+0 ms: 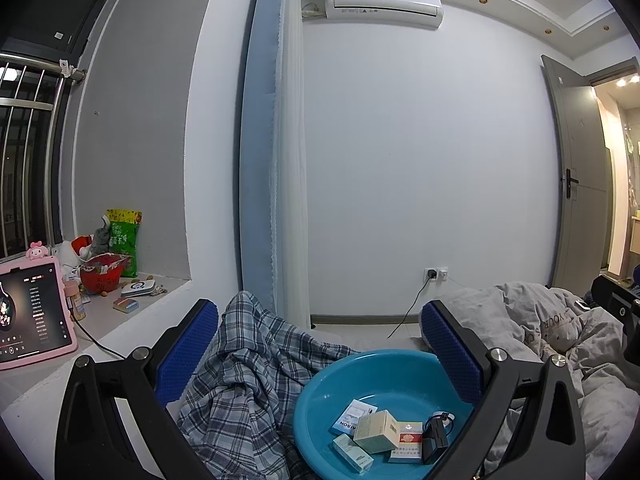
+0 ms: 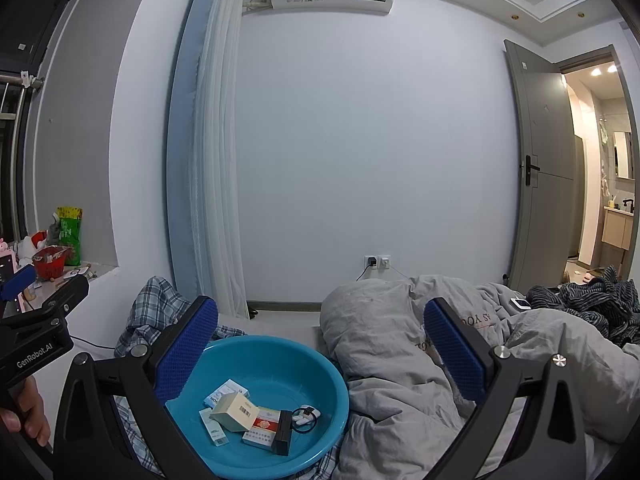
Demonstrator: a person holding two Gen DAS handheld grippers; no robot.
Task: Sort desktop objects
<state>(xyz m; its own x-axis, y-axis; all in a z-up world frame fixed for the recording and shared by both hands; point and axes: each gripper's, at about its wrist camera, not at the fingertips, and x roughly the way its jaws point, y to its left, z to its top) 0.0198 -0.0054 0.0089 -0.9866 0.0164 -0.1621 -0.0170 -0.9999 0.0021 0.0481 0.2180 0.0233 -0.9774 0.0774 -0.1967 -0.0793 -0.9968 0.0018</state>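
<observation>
A blue plastic basin (image 1: 384, 364) (image 2: 276, 354) rests on a plaid cloth on the bed. It holds several small boxes: a beige box (image 1: 374, 430) (image 2: 234, 410), a red and white pack (image 1: 408, 440) (image 2: 262, 426), a blue and white box (image 1: 352, 416), a pale green box (image 1: 354, 454), and a black charger with cord (image 1: 436, 436) (image 2: 286, 426). My left gripper (image 1: 320, 336) is open and empty, above the basin. My right gripper (image 2: 320, 332) is open and empty, over the basin's right rim.
A plaid cloth (image 1: 248, 368) lies left of the basin, a grey duvet (image 2: 420, 344) to its right. The window ledge holds a pink tablet (image 1: 32, 316), a red bowl (image 1: 100, 274), a snack bag (image 1: 126, 236) and small tins. A phone (image 2: 520, 303) lies on the duvet.
</observation>
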